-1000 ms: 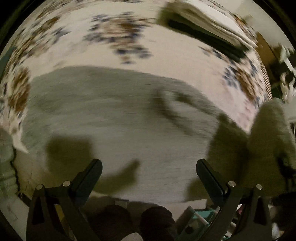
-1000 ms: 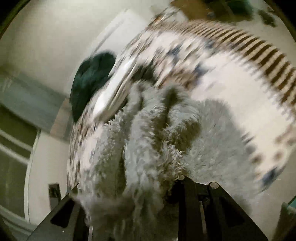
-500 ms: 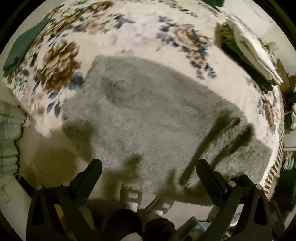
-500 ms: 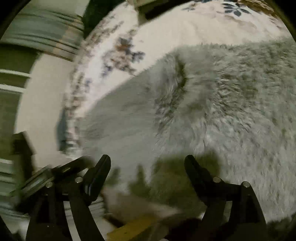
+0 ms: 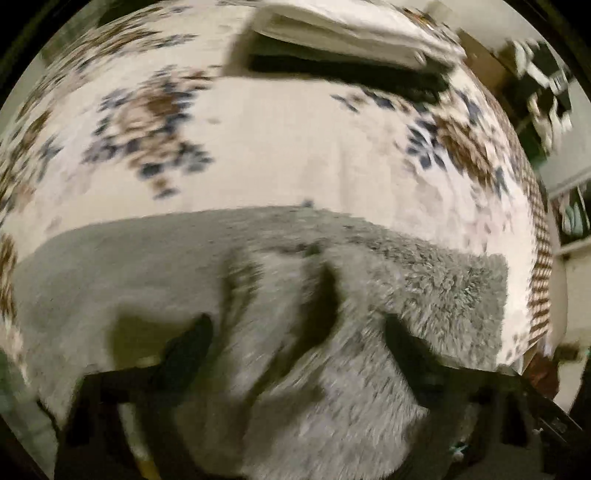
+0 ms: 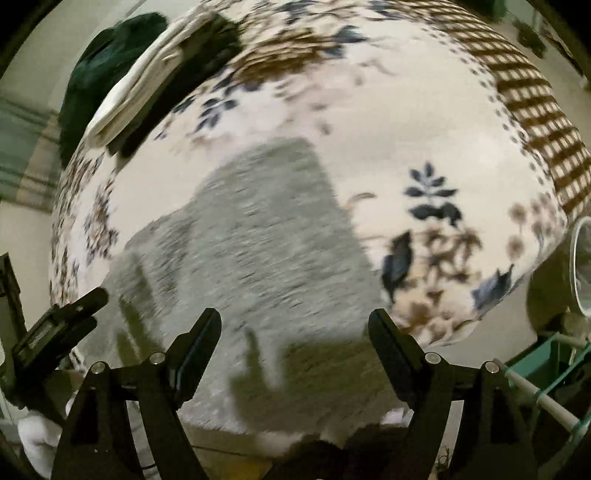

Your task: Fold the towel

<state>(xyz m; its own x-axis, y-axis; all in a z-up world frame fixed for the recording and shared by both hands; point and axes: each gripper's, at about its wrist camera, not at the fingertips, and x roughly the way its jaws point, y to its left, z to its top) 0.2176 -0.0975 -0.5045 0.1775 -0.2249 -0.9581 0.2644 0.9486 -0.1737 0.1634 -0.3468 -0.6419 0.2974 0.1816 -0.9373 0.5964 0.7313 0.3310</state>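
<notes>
Two grippers: both point steeply down over the bed.
Left gripper [image 5: 295,339]: jaws closing – a bunched ridge of the towel [image 5: 424,280] lies between them; contact is blurred.
Right gripper [image 6: 295,332]: jaws wide apart, nothing held.
Towel: grey, shaggy, rectangular, on the floral bedspread [image 6: 424,147] near its front edge.
Folded linens [image 5: 351,26]: pale, flat stack – farther back.
</notes>
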